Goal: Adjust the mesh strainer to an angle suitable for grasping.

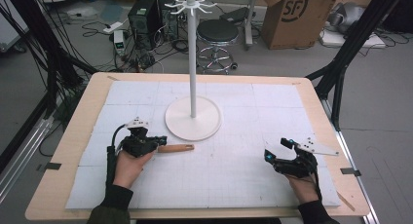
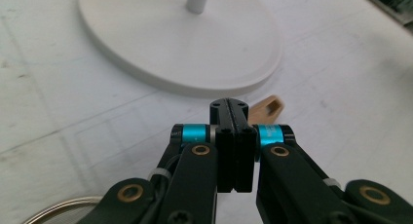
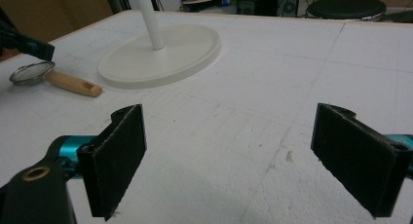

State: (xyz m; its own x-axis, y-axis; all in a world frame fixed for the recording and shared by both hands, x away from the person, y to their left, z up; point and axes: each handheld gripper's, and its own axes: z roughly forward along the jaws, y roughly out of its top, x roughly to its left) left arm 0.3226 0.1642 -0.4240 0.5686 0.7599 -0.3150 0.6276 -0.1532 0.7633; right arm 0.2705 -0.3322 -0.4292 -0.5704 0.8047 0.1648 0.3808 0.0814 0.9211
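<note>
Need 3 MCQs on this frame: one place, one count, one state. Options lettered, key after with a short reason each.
1. Where does the wooden handle of the strainer lie?
A. in front of the stand's round base, on the person's left side
B. on the stool
C. beside the right gripper

2. How many grippers are over the table?
A. one
B. two
C. three

3. How do the right gripper's jaws stand?
A. shut on the handle
B. shut on nothing
C. wide open

Key: 1 A, the handle lies on the white mat just in front of the base, by the left gripper. 2 B, the high view shows the left gripper and the right gripper, one per hand. 3 C, the right gripper view shows its two pads far apart with bare mat between.
</note>
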